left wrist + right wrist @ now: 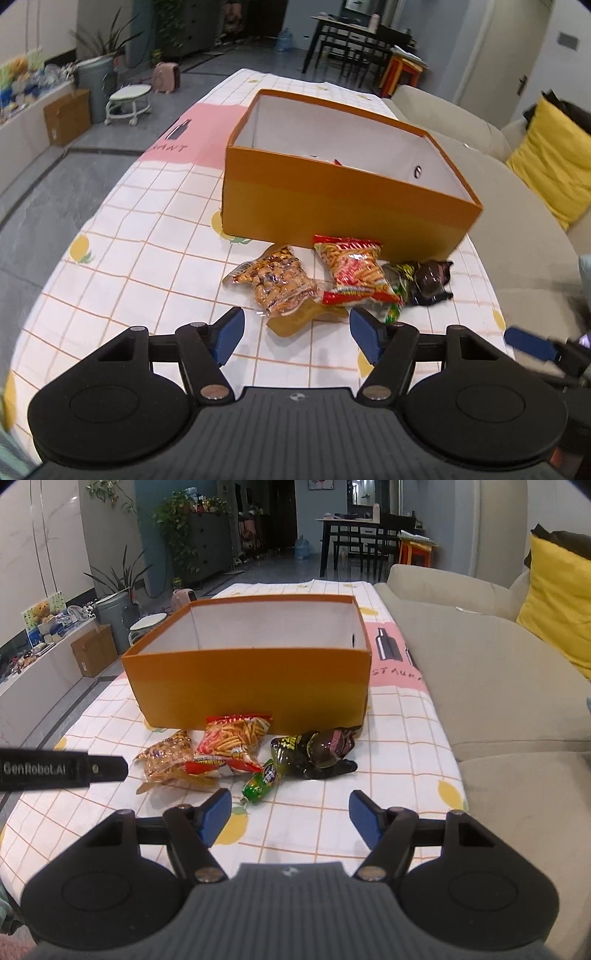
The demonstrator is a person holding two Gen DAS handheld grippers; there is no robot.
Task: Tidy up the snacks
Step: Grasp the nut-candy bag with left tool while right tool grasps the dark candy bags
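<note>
An open orange box [332,199] [251,686] stands on the checked tablecloth; a bit of red wrapper [338,161] shows inside it. In front of it lie several snack packs: a clear bag of brown nuts [275,282] [166,757], a red bag of sticks [354,273] [232,742], a dark wrapped pack [430,280] [317,753] and a small green pack [260,782] [393,310]. My left gripper [297,332] is open just short of the nut bag. My right gripper [290,814] is open and empty, short of the green and dark packs.
The table [129,240] has its left edge dropping to the floor. A beige sofa [498,686] with a yellow cushion [554,598] runs along the right side. The left gripper's arm [62,768] shows at the left of the right wrist view.
</note>
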